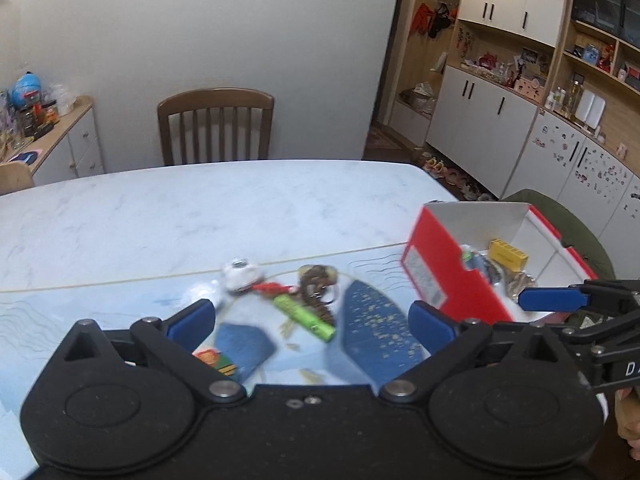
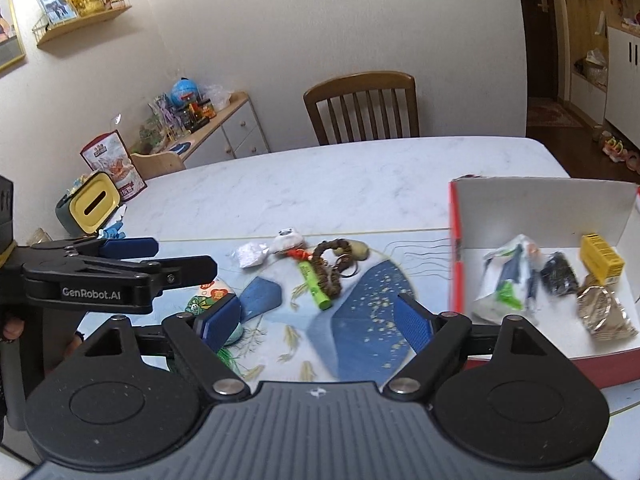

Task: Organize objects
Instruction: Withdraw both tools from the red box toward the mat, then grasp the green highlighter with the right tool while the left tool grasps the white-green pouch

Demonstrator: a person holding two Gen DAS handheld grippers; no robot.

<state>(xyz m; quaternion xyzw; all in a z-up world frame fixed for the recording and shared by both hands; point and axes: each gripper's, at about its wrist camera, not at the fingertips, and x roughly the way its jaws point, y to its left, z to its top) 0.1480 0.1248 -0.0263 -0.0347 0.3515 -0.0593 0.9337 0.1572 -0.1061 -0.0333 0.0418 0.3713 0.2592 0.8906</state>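
Right wrist view shows the box (image 2: 520, 204) at right partly filled; a green marker (image 2: 315, 286), keyring (image 2: 332, 264) and white wad (image 2: 252, 255) remain on the table (image 2: 320, 176). Both the left gripper (image 1: 312, 324) and right gripper (image 2: 316, 320) are wide, empty.

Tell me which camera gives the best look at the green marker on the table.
The right wrist view: the green marker is sharp there, lying on the mat beside the beaded keychain. The left wrist view also shows the green marker, between the left gripper's open fingers, but motion blur smears it.
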